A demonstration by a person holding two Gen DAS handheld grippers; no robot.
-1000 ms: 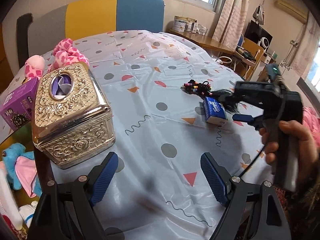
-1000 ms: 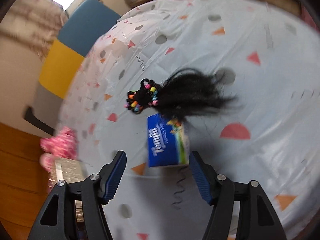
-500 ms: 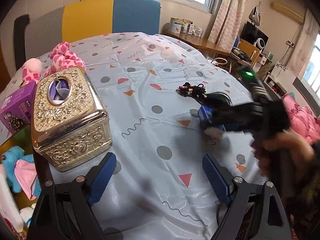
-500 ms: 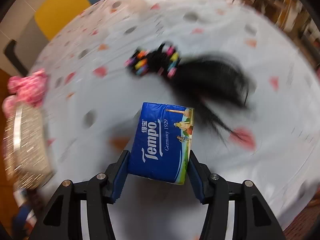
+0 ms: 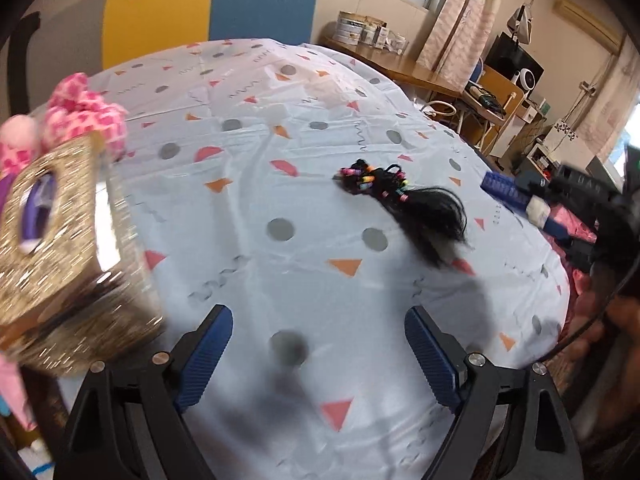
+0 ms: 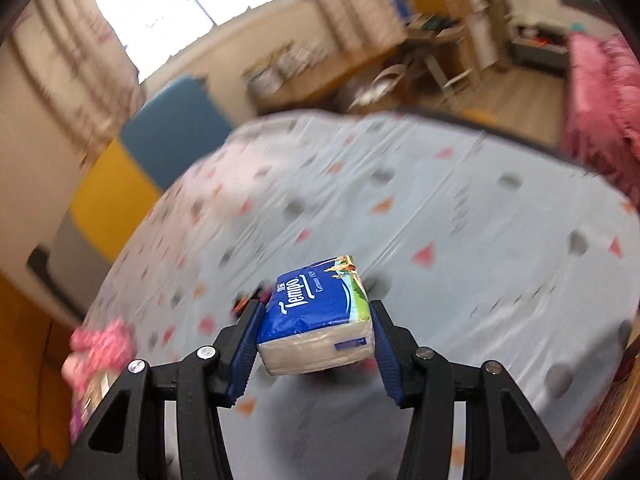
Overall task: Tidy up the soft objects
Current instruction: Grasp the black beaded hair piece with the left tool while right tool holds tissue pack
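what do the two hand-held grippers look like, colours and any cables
Both hand-held grippers, left and right, have black angular frames with silver screws and two fingers faced with ribbed blue pads. In the left view, the right one shows as a blurred black body with a thin black cable.

I count one blue tissue pack (image 6: 316,316), seen mid-frame in my right wrist view. In my left wrist view there is one black hairpiece with coloured beads (image 5: 404,204) at centre right, one gold embossed tissue box (image 5: 60,248) at the left edge, and one pink spotted plush toy (image 5: 80,116) at upper left. One patterned tablecloth (image 5: 280,152) fills the middle. Two chair backs at the top: one yellow (image 5: 156,12), one blue (image 5: 260,4).
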